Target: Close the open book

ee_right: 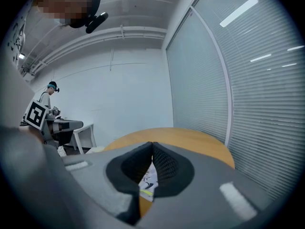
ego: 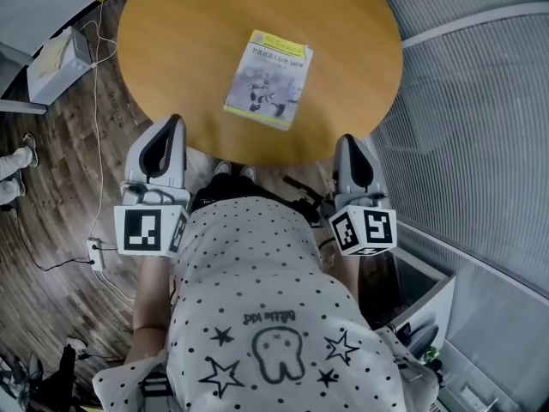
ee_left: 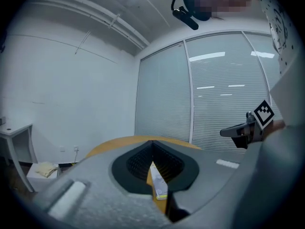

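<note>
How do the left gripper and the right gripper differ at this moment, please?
The left gripper sits at the table's left rim, above wood floor; the right gripper sits at its right rim, beside blinds. The left gripper's view shows the book as a thin sliver; the right gripper's shows its illustrated cover. Both are shut, empty and aimed toward the closed book.
</note>
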Motion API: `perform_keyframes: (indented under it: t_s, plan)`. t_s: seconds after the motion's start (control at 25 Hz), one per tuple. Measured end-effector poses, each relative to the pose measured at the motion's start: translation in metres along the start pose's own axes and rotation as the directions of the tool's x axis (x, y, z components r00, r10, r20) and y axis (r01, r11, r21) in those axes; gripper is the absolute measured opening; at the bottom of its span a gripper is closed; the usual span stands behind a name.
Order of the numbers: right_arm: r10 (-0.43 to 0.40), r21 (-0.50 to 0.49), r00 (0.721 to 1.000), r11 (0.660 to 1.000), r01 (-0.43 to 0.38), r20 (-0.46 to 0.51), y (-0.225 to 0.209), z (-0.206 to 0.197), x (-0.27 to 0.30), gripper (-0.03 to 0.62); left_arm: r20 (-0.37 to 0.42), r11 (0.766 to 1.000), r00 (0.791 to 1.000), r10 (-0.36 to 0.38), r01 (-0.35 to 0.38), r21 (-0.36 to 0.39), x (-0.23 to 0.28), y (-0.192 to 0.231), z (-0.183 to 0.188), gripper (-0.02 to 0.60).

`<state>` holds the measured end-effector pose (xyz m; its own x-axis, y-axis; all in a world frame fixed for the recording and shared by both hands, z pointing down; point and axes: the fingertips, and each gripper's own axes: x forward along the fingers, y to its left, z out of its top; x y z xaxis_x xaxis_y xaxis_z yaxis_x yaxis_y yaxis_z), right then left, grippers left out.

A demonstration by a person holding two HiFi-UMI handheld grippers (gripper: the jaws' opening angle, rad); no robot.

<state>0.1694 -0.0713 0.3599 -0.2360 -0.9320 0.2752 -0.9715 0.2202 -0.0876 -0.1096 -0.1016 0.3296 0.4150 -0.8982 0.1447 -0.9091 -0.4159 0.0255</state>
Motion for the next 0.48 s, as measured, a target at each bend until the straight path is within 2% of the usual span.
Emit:
perform_keyframes:
  t_s: [0.32, 0.48]
  plan:
    - [0.002, 0.006, 1.000, 1.000, -0.002, 0.000, 0.0013, -0.0010, -0.0037, 0.005, -0.048, 0.995, 0.998, 0.046, -0.041, 0.092, -0.0025, 0.0011, -0.0091, 0.009]
    - [0.003, 0.002, 1.000, 1.000, -0.003, 0.001, 0.0011, -0.0021, -0.0051, 0.005, -0.053, 0.996, 0.998, 0.029, -0.024, 0.084, -0.0002, -0.0003, -0.0108, 0.009]
